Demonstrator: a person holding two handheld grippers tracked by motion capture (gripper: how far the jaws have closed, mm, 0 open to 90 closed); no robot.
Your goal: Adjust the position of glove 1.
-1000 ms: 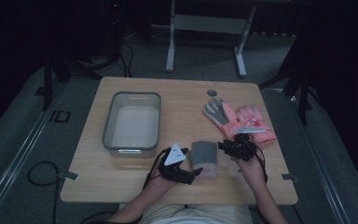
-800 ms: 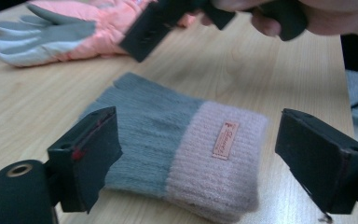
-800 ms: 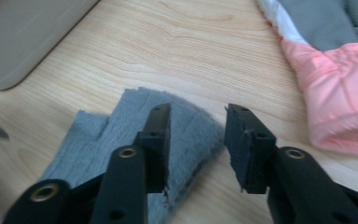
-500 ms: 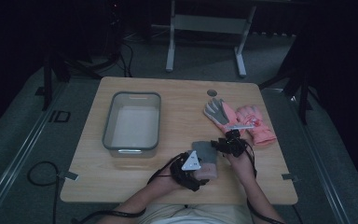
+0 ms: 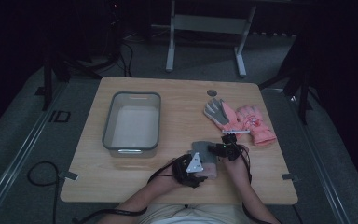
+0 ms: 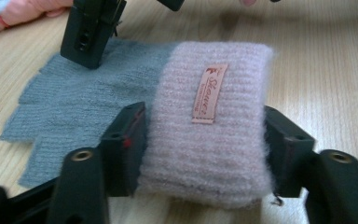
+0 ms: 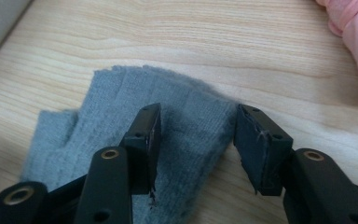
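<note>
Knit glove (image 6: 121,98), grey fingers, pink cuff (image 6: 209,121), lying flat at near table (image 5: 177,93) edge. Cuff clamped across its width by left gripper (image 6: 205,140), jaws just closed in. Grey finger end straddled by right gripper (image 7: 196,140), jaws just widened, pads not pressing. Lift judged pending; bin (image 5: 133,122) unfilled, pink gloves (image 5: 242,119) untouched.

Table (image 5: 121,182): one, wooden.
Tub (image 5: 132,122): one, clear plastic, on the table's left half.
Gloves: three in all. One knitted grey-and-pink glove (image 5: 204,156) near the table's front edge; two more, a grey-palmed glove (image 5: 217,112) and a pink glove (image 5: 255,124), lying touching, right of the tub.
Round dark disc (image 5: 211,92): one, near the table's far edge.
Grippers: two, left gripper (image 5: 192,169) and right gripper (image 5: 227,143), both at the knitted glove.
</note>
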